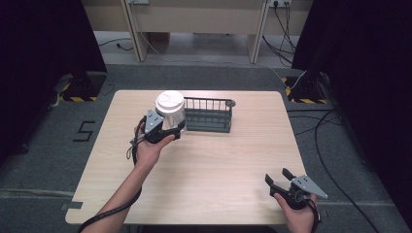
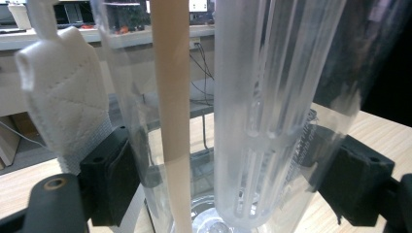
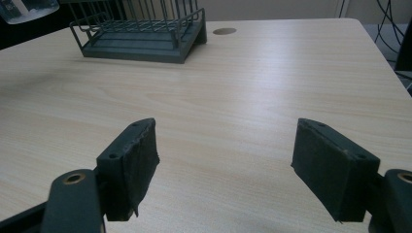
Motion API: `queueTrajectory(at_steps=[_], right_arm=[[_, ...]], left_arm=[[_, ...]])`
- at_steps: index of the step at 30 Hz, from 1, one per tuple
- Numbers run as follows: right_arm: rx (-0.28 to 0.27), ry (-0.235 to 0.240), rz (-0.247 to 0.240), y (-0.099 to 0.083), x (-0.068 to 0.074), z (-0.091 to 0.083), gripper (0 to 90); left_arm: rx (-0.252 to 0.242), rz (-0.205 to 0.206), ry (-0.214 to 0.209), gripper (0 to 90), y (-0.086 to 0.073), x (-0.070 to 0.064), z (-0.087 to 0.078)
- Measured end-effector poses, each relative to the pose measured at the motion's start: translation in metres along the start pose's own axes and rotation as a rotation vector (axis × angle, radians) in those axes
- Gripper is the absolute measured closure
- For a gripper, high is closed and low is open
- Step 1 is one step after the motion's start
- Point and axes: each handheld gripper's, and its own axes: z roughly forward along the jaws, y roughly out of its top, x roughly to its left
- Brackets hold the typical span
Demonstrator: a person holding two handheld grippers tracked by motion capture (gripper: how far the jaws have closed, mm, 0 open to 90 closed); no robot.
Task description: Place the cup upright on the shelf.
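Observation:
A clear plastic tumbler with a white lid [image 1: 169, 102] is held upright over the table's far middle, just left of a dark wire rack [image 1: 210, 116]. My left gripper [image 1: 171, 128] is shut on the tumbler's lower body. In the left gripper view the clear wall [image 2: 131, 73] sits pressed between both black pads, with a ribbed clear inner tube [image 2: 272, 97], a beige strip [image 2: 171, 97] and a white lid tab [image 2: 63, 92] showing. My right gripper [image 1: 278, 175] hovers low over the table's near right corner, open, with nothing between its pads [image 3: 138, 165].
The rack [image 3: 141, 39] stands empty at the table's far middle, with a small round hole [image 3: 224, 31] in the tabletop beside its right end. Bare light wood table [image 1: 218, 160] lies between the two grippers. Cables run over the floor at right.

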Motion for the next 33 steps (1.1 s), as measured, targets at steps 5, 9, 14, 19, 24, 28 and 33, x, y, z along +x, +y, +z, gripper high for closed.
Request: queueTrajectory(at_steps=[5, 9, 14, 19, 24, 28, 33], right_arm=[[0.000, 0.000, 0.000, 0.000, 0.000, 0.000, 25.2], [0.000, 0.000, 0.000, 0.000, 0.000, 0.000, 25.3], [0.001, 0.002, 0.003, 0.000, 0.000, 0.000, 25.3], [0.001, 0.002, 0.003, 0.000, 0.000, 0.000, 25.3], [0.000, 0.002, 0.002, 0.000, 0.000, 0.000, 25.3], [0.000, 0.002, 0.001, 0.000, -0.001, 0.000, 25.3], [0.000, 0.002, 0.001, 0.000, -0.001, 0.000, 25.4]], left_arm=[[-0.002, 0.001, -0.003, 17.7, 0.003, -0.001, 0.002], [-0.006, 0.000, -0.004, 17.8, 0.005, -0.002, 0.005], [-0.007, 0.000, -0.007, 17.7, 0.007, -0.003, 0.008], [-0.007, 0.003, -0.011, 17.7, 0.009, -0.005, 0.011], [-0.006, 0.003, -0.012, 17.8, 0.010, -0.006, 0.014], [-0.006, -0.001, -0.014, 17.8, 0.010, -0.007, 0.017], [-0.004, 0.001, -0.015, 17.7, 0.011, -0.008, 0.021]])
